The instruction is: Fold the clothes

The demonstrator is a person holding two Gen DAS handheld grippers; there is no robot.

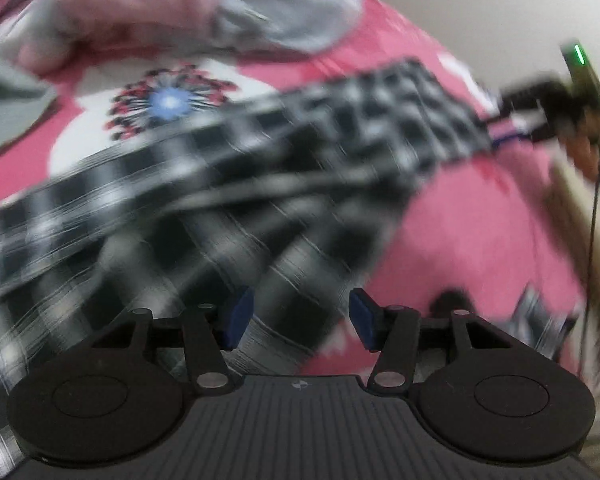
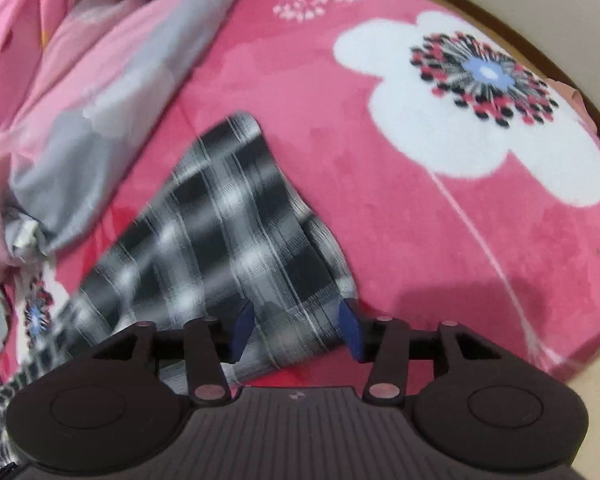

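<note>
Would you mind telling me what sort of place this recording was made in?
Most likely a bedroom, with the work done on a bed. A pink fleece blanket with big white flowers covers the surface, rumpled pink-and-grey bedding is heaped at one side, and a plaid garment lies on the blanket.

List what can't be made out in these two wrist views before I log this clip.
- Left wrist view: motion blur smears the checked garment; its folds and edges are unreadable.
- Left wrist view: the right gripper, small and blurred at the right edge; its jaws cannot be read there.
- Right wrist view: the garment's near end is hidden behind the gripper body, its left part cut off by the frame.
- Both views: the pink and grey bedding runs off the top edge.
</note>
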